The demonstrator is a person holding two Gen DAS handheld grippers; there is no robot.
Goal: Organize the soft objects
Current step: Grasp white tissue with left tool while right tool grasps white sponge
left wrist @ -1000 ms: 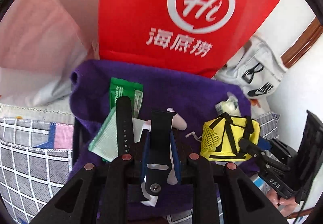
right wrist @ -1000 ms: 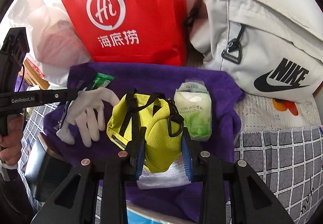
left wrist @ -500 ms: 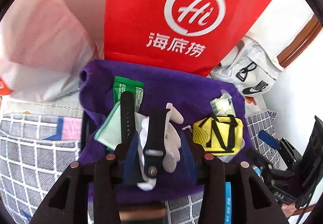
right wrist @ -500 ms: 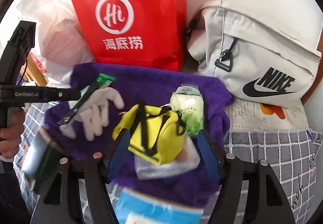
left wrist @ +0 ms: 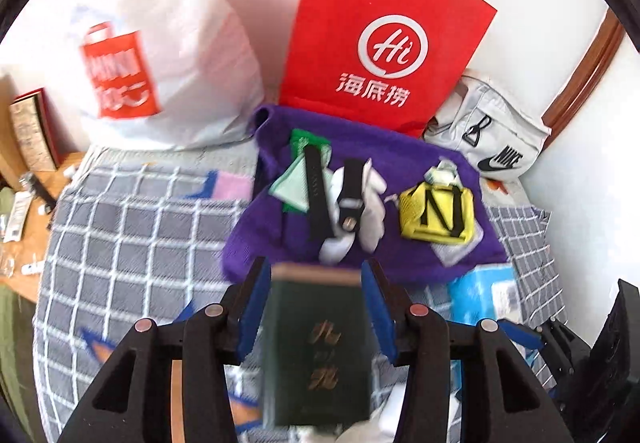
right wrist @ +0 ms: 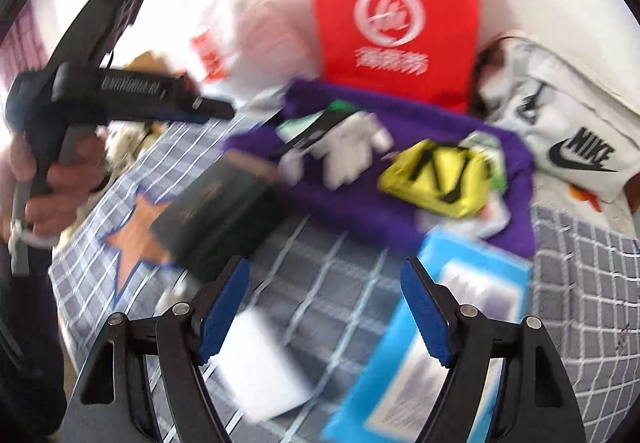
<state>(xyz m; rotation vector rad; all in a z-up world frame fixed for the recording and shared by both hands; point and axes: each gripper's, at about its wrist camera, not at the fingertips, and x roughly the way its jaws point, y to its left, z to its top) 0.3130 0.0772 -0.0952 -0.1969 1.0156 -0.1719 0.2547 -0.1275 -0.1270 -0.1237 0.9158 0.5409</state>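
One purple cloth (left wrist: 400,263), two gloves (left wrist: 368,203).

"Hi" in a white ring plus 海底捞 under it, printed on the red paper bag (left wrist: 384,39). NIKE with the swoosh in black on the grey sling bag (left wrist: 496,139). Gold characters on the dark green book (left wrist: 320,347), too blurry to read. Red print on the white plastic bag (left wrist: 160,55), also unreadable.

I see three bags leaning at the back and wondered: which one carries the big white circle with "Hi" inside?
The tall red paper bag in the middle. The white plastic bag to its left bears a red square print, and the grey bag to its right a black Nike logo.
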